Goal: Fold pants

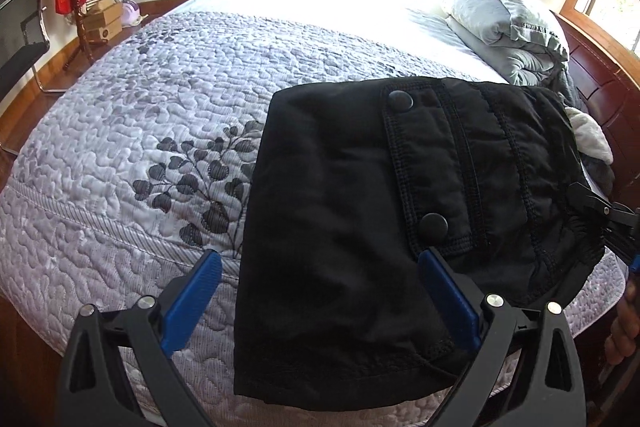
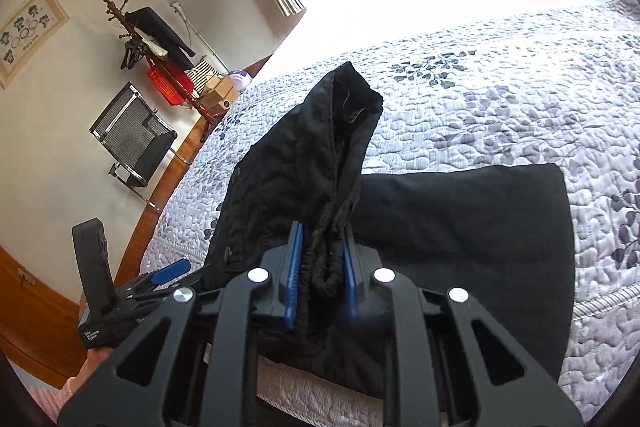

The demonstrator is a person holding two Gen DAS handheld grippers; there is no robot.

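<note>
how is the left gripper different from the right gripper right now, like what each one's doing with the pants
The left gripper is open, its blue fingers spread wide over the black pants; the right gripper is shut on the gathered waistband.
The left gripper holds nothing; the right gripper lifts its end of the pants off the quilted bedspread.
Both have blue pads on black frames.
</note>
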